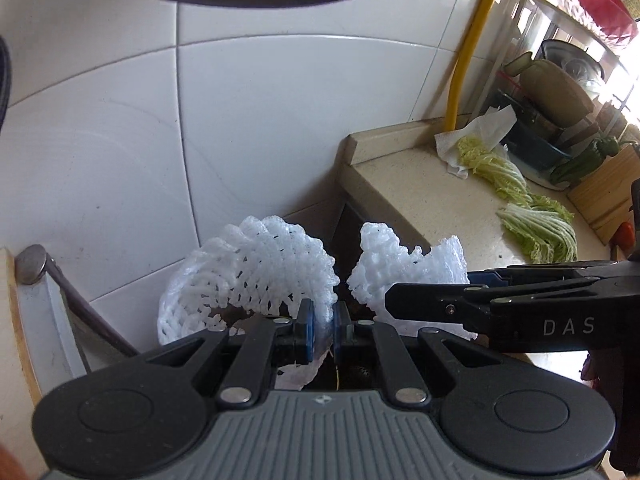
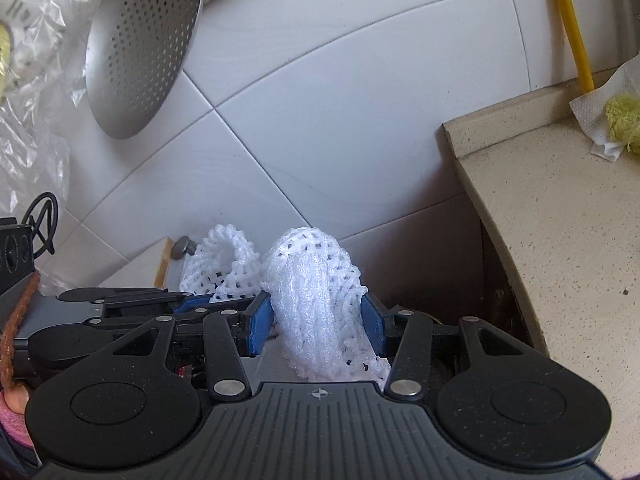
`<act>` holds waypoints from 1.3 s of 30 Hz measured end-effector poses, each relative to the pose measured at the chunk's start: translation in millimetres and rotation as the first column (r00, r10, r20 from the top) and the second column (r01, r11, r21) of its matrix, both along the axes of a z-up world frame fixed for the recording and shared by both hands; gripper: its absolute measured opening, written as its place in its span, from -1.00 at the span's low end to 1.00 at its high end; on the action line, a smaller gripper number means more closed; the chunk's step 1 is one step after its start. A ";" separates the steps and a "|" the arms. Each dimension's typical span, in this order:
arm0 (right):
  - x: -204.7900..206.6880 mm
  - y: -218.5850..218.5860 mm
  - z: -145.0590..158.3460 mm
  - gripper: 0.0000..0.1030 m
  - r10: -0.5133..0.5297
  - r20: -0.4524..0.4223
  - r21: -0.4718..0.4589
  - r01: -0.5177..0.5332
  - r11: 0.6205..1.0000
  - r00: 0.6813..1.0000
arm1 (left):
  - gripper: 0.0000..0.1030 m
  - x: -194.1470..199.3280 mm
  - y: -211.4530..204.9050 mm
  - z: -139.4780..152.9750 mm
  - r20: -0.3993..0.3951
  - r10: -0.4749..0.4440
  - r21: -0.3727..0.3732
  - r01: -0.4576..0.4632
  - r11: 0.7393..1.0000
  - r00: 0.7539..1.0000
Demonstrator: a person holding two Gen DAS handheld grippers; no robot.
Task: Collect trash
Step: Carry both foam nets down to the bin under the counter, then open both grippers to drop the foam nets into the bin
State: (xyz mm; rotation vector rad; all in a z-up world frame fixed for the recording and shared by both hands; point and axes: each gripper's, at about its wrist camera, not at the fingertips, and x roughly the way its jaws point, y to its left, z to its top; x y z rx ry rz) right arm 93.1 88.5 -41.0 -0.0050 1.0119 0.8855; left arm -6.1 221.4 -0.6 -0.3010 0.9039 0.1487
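Note:
Two white foam fruit nets are held side by side over a dark gap between the tiled wall and the counter's end. My left gripper (image 1: 323, 330) is shut on the left foam net (image 1: 248, 280), pinching a thin fold between its blue pads. My right gripper (image 2: 318, 326) is shut on the right foam net (image 2: 316, 300), which bulges between its wider-set pads. In the left wrist view the right gripper (image 1: 424, 300) reaches in from the right, holding its net (image 1: 404, 272). The right wrist view shows the left gripper (image 2: 200, 306) with its net (image 2: 218, 268) at the left.
A beige counter (image 1: 432, 200) carries cabbage leaves (image 1: 540, 232) and a paper towel (image 1: 484, 132). A yellow pipe (image 1: 468, 52) runs up the wall beside a dish rack (image 1: 568, 80). A perforated metal skimmer (image 2: 140, 48) and plastic bags (image 2: 32, 60) hang at the upper left.

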 end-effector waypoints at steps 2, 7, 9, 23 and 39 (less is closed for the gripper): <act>-2.5 6.5 -7.0 0.09 0.000 0.000 -0.023 0.000 1.000 1.000 | -0.86 1.3 -0.3 -6.9 -0.022 0.005 0.003 -0.004 1.000 1.000; -2.0 14.6 -19.1 0.12 -0.005 -0.006 -0.061 0.005 0.998 1.000 | -0.86 8.4 -2.8 -21.1 -0.062 0.005 -0.002 -0.005 1.000 0.998; -1.3 17.2 -23.4 0.12 -0.010 0.002 -0.084 0.010 0.996 1.000 | -0.86 11.3 -4.3 -25.9 -0.077 0.002 0.001 -0.002 1.000 0.997; 4.8 27.5 -59.9 0.12 -0.003 -0.025 -0.178 -0.001 0.984 1.000 | -0.86 25.8 -1.6 -60.1 -0.182 0.037 0.038 -0.031 0.999 0.983; 10.2 32.6 -76.5 0.12 -0.021 -0.034 -0.228 0.012 0.974 0.999 | -0.86 35.0 3.1 -73.0 -0.208 0.035 0.030 -0.029 0.999 0.978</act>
